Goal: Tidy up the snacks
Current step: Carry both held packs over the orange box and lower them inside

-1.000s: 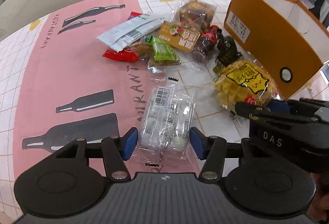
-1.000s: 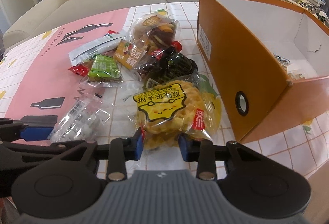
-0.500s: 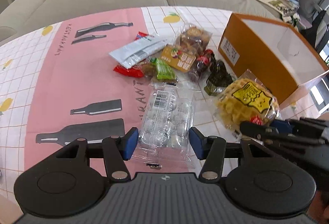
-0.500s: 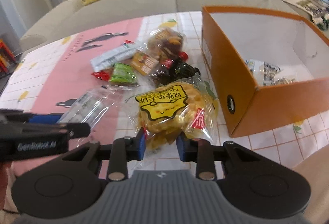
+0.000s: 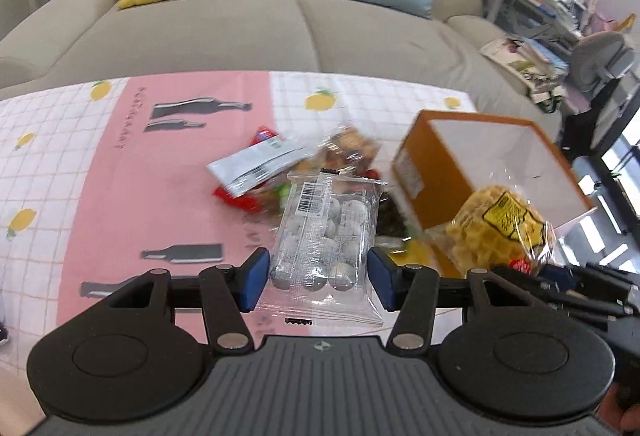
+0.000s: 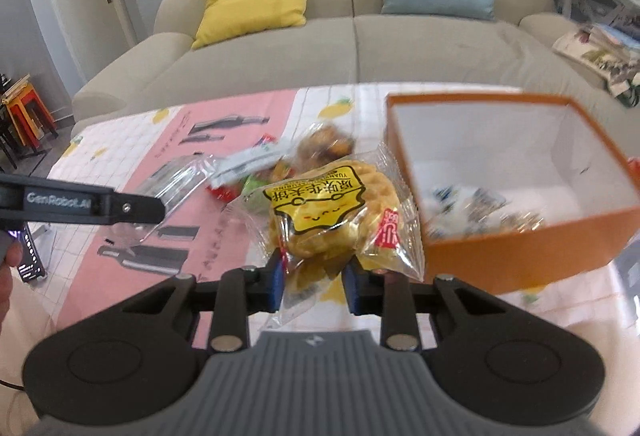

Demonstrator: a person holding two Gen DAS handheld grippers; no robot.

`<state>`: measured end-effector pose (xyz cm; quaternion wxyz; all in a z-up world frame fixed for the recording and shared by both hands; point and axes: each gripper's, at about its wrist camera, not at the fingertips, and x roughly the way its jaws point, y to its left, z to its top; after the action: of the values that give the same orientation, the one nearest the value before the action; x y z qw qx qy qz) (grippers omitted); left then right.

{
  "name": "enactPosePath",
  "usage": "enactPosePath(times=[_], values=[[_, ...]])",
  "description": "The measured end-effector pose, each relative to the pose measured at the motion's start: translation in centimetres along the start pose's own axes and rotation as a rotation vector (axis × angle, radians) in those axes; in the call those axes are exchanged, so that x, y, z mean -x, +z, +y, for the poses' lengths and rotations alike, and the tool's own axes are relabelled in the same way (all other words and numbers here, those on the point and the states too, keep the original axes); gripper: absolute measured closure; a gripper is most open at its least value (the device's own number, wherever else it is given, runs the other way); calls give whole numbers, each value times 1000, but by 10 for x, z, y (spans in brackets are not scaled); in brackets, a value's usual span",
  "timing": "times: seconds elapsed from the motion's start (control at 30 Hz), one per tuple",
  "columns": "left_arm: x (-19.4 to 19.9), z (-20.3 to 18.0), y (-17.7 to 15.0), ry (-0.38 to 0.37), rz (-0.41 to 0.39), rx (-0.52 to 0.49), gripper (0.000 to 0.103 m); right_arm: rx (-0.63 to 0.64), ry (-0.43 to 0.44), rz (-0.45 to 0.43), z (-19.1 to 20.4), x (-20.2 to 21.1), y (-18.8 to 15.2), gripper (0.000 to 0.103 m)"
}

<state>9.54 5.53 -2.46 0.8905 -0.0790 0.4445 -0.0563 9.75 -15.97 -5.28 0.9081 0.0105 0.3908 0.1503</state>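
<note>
My left gripper (image 5: 318,278) is shut on a clear pack of round white sweets (image 5: 326,232) and holds it above the table. My right gripper (image 6: 314,284) is shut on a yellow waffle-cake bag (image 6: 332,212), lifted off the table; the bag also shows in the left wrist view (image 5: 500,232). An orange box (image 6: 524,252) with a white inside stands at the right and holds a few packets (image 6: 472,208). The other snacks (image 5: 280,172) lie in a pile in the middle of the table.
The table has a pink and white checked cloth (image 5: 80,172) with bottle and lemon prints. A beige sofa (image 5: 280,32) with a yellow and a blue cushion stands behind it. The left gripper's arm (image 6: 80,202) crosses the right wrist view at the left.
Both grippers have risen from the table, each lifting its pack. The waffle bag has moved up and closer to the orange box.
</note>
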Motion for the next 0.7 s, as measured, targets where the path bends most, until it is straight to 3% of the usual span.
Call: enactPosePath(times=[0.37, 0.7], values=[[-7, -74, 51, -188, 9, -69, 42, 36, -41, -21, -60, 38, 54, 76], [-51, -122, 79, -227, 63, -119, 43, 65, -101, 51, -105, 19, 75, 76]])
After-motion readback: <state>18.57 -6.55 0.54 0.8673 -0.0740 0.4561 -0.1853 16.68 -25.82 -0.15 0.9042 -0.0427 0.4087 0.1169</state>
